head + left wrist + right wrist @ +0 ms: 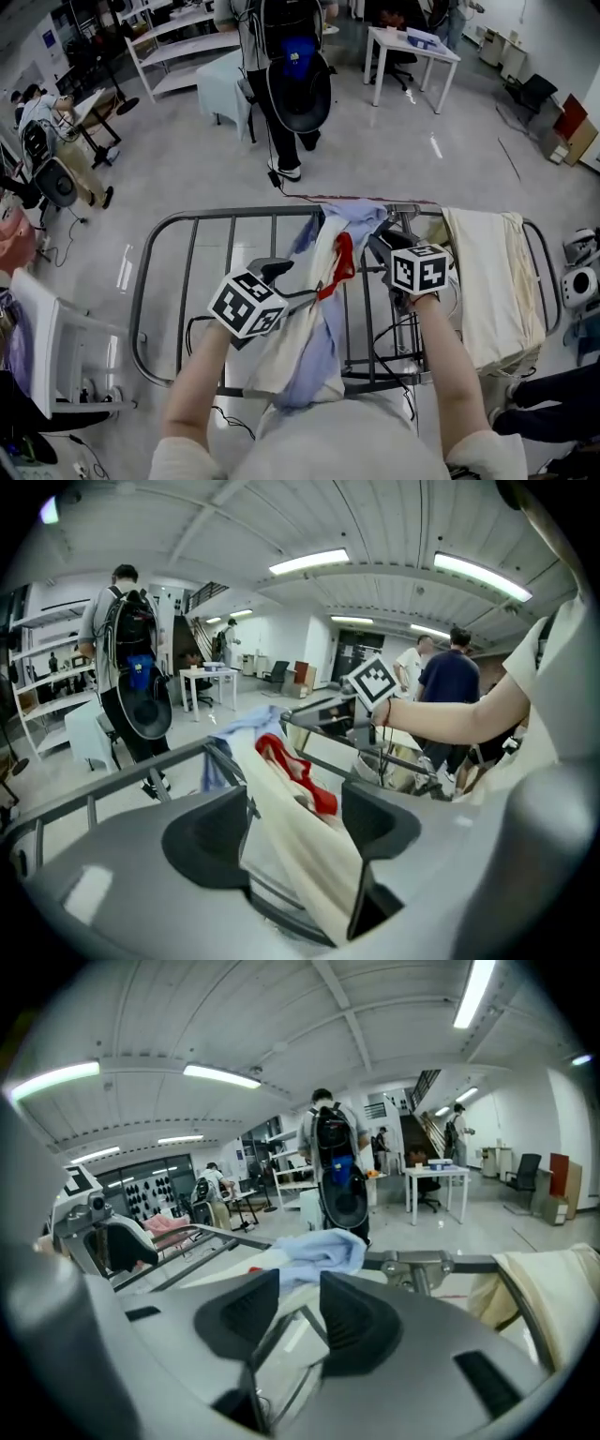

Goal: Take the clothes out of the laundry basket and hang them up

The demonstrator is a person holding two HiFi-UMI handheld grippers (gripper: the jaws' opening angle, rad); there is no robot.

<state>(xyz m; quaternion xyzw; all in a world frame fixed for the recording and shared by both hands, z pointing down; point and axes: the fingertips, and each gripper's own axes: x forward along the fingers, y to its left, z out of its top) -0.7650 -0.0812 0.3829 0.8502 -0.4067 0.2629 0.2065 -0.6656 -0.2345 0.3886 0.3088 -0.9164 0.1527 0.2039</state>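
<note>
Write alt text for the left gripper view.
The left gripper, jaws open, straddles a cream garment with a red patch, draped over a grey drying rack. Beyond are the right gripper and a person wearing a backpack.

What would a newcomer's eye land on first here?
The bundle of cream, blue and red clothes draped over the middle of the grey rack stands out first, its cream part lying between the open fingers of the left gripper. The right gripper is open and empty beside it. A cream cloth covers the rack's right end.
</note>
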